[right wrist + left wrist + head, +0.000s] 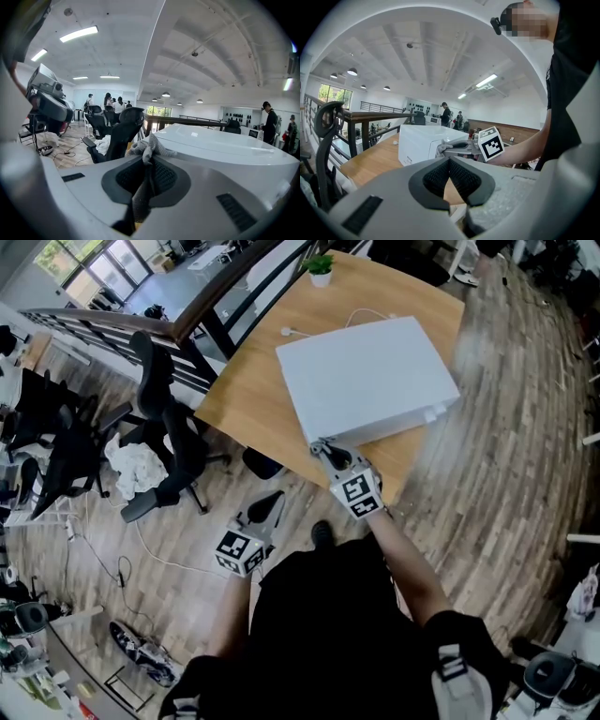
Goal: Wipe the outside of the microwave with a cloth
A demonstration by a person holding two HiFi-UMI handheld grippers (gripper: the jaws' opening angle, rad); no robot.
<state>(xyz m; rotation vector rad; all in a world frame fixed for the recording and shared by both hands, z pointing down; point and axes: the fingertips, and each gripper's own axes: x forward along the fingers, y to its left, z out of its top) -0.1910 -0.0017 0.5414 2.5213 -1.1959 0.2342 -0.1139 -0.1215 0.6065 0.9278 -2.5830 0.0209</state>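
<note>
Your right claw (pixel 322 448) (pixel 148 161) is clamped narrow on a grey knitted cloth (pixel 149 145). The cloth's bunched end lies against the near left corner of the microwave (pixel 366 376), and a strip of it hangs down between the ribbed black pads. Your left claw (pixel 274 505) (pixel 449 161) hangs low over the floor (pixel 497 456), well apart from the tabletop (pixel 248 399), with its pad tips together and nothing between them.

- **Floor:** wooden planks, mixed brown tones.
- **Tabletop:** pale wood with a rounded edge.
- **Microwave:** a smooth white box standing on the tabletop, seen from above. Its long axis runs left to right across the head view, tilted slightly up to the right, with one long side toward you. Small dark print (pixel 408 158) sits low on its left end and is too small to read.
- **Office chair** (pixel 169 442)**:** black, standing left of the tabletop, beside a crumpled white fabric heap (pixel 134 468).
- **Marker cube** (pixel 359 491)**:** white, printed with black square patterns; one rides on each claw.
- **Cable** (pixel 361 315)**:** thin and white, lying on the tabletop behind the microwave.
- **Plant** (pixel 320 268)**:** small and green, in a white pot at the tabletop's far edge.
</note>
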